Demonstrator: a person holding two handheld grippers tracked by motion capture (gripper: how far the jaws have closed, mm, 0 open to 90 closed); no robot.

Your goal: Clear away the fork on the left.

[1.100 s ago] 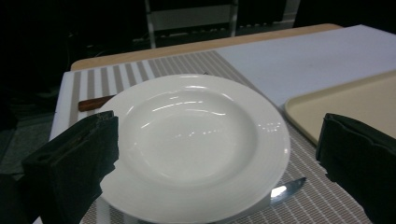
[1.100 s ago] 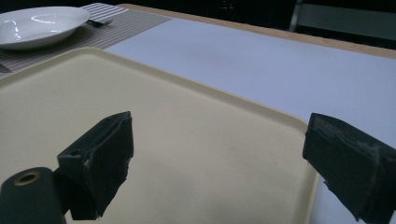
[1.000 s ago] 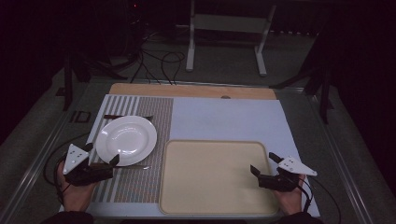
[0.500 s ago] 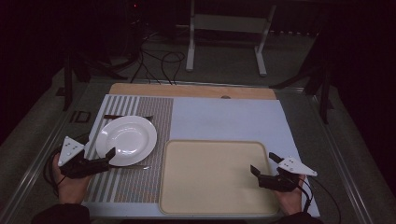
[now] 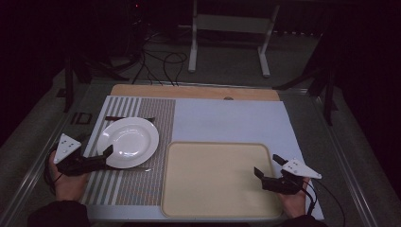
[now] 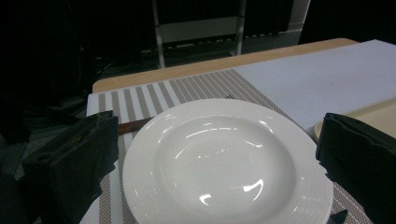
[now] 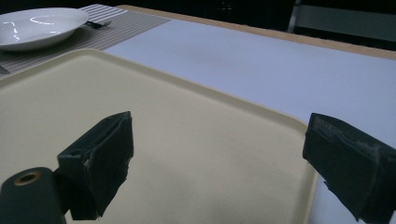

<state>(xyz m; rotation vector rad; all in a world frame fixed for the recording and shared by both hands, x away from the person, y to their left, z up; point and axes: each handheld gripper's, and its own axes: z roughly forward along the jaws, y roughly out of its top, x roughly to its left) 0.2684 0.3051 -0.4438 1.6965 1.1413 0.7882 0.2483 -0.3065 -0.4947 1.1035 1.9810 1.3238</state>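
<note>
A white deep plate (image 5: 128, 141) lies on the striped placemat (image 5: 137, 189) at the left. My left gripper (image 5: 105, 157) is open at the plate's near left rim. In the left gripper view the plate (image 6: 224, 163) lies between the two wide-spread jaws of my left gripper (image 6: 218, 135). I cannot tell if they touch it. My right gripper (image 5: 268, 166) is open and holds nothing, low over the right near corner of the cream tray (image 5: 213, 179). In the right gripper view the bare tray (image 7: 187, 116) lies under the spread jaws of my right gripper (image 7: 219, 140).
A dark-handled fork (image 5: 127, 118) lies behind the plate and a knife (image 5: 139, 169) in front of it. A pale blue mat (image 5: 227, 118) covers the table's middle and right. Cables and a metal stand (image 5: 227, 42) are on the floor beyond the table.
My left gripper has moved forward and to the right, up to the plate's rim. The right gripper has stayed where it was.
</note>
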